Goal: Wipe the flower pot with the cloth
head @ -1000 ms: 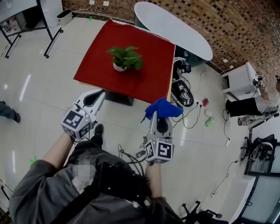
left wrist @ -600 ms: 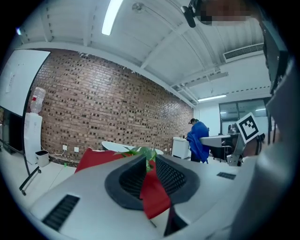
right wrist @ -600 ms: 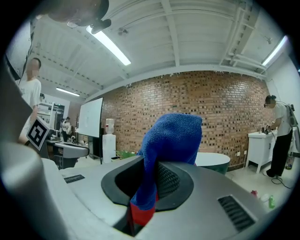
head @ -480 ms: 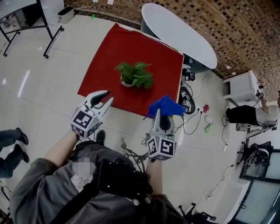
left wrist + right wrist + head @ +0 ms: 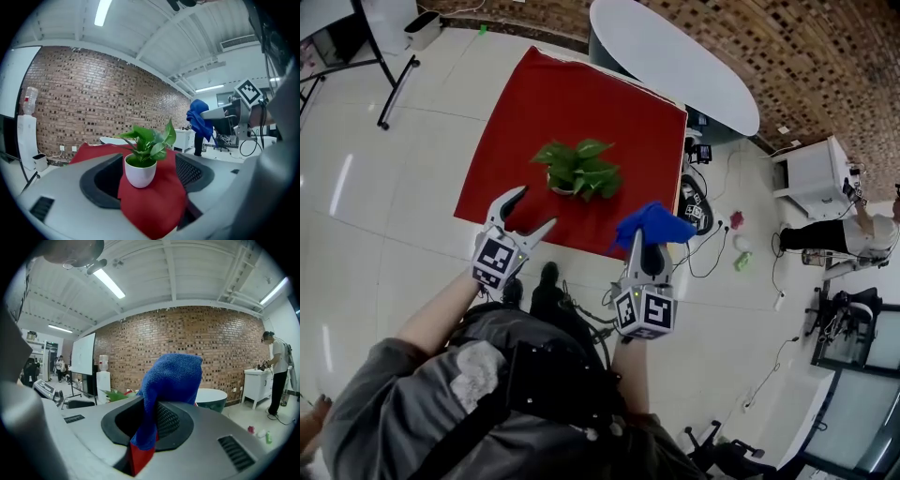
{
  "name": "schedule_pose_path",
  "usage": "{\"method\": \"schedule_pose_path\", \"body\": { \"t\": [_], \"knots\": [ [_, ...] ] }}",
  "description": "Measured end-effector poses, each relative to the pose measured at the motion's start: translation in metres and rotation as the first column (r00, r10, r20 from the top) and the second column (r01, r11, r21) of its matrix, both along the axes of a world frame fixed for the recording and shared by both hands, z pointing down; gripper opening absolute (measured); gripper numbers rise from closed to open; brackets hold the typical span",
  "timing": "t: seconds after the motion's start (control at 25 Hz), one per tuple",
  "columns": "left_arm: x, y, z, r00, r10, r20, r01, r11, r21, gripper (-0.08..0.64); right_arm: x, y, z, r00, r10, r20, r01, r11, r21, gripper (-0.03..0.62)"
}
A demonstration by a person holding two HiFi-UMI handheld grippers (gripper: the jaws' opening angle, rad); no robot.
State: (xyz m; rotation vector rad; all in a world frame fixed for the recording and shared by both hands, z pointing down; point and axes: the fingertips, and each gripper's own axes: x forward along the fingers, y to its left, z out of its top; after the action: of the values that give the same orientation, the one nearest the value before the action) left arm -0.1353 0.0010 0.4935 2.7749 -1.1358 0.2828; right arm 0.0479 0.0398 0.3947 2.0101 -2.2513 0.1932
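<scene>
Pinching cloth (image 5: 172, 377) that hides flower pot (image 5: 140, 171), right tool (image 5: 151, 423); left tool (image 5: 534, 207) just spread

I am looking steeply down overhead; left claw (image 5: 534, 206) and right claw (image 5: 649, 236) cameras are pointing level, sharing the plant (image 5: 578, 169) ahead.

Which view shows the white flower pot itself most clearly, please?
The left gripper view: the flower pot stands whole and side-on. In the head view, leaves hide all but a sliver of it. The right gripper view shows only leaf tips beside the cloth.
</scene>
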Motion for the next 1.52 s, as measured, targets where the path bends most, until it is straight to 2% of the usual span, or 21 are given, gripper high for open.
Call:
{"method": "schedule_pose_path", "body": {
  "t": [0.16,0.32,0.56,0.76,0.92,1.08,1.32,1.4,1.52],
  "knots": [
    [0.026,-0.016,0.012,0.999,0.014,0.047,-0.016,0.999,0.049,0.378,0.023,-0.019,0.006,1.0,-0.005,0.005,0.005,1.0,-0.012,0.069],
    [0.038,-0.037,0.034,0.998,-0.031,0.058,0.03,1.0,0.005,0.434,0.036,-0.045,0.016,0.999,-0.049,-0.005,0.049,0.998,-0.03,0.069],
    [0.069,-0.072,0.059,0.992,-0.054,0.113,0.058,0.998,-0.036,0.457,0.07,-0.089,0.031,0.997,-0.08,0.007,0.08,0.995,-0.064,0.069],
    [0.082,-0.103,0.069,0.982,-0.123,0.143,0.127,0.992,-0.013,0.471,0.093,-0.117,0.05,0.995,-0.099,0.018,0.1,0.99,-0.094,0.069],
    [0.101,-0.119,0.076,0.974,-0.144,0.172,0.149,0.989,-0.016,0.471,0.107,-0.137,0.06,0.991,-0.131,0.019,0.132,0.984,-0.116,0.069],
    [0.106,-0.128,0.08,0.962,-0.177,0.209,0.176,0.984,0.022,0.469,0.111,-0.152,0.076,0.984,-0.18,0.021,0.181,0.974,-0.139,0.069],
    [0.111,-0.132,0.085,0.962,-0.165,0.219,0.163,0.986,0.029,0.466,0.112,-0.172,0.109,0.955,-0.297,0.021,0.296,0.938,-0.18,0.069],
    [0.112,-0.135,0.087,0.965,-0.142,0.22,0.139,0.99,0.029,0.466,0.107,-0.183,0.12,0.933,-0.359,0.027,0.358,0.916,-0.183,0.069],
    [0.109,-0.136,0.088,0.97,-0.092,0.226,0.09,0.996,0.02,0.464,0.089,-0.198,0.134,0.884,-0.464,0.054,0.465,0.865,-0.187,0.069]
  ]
}}
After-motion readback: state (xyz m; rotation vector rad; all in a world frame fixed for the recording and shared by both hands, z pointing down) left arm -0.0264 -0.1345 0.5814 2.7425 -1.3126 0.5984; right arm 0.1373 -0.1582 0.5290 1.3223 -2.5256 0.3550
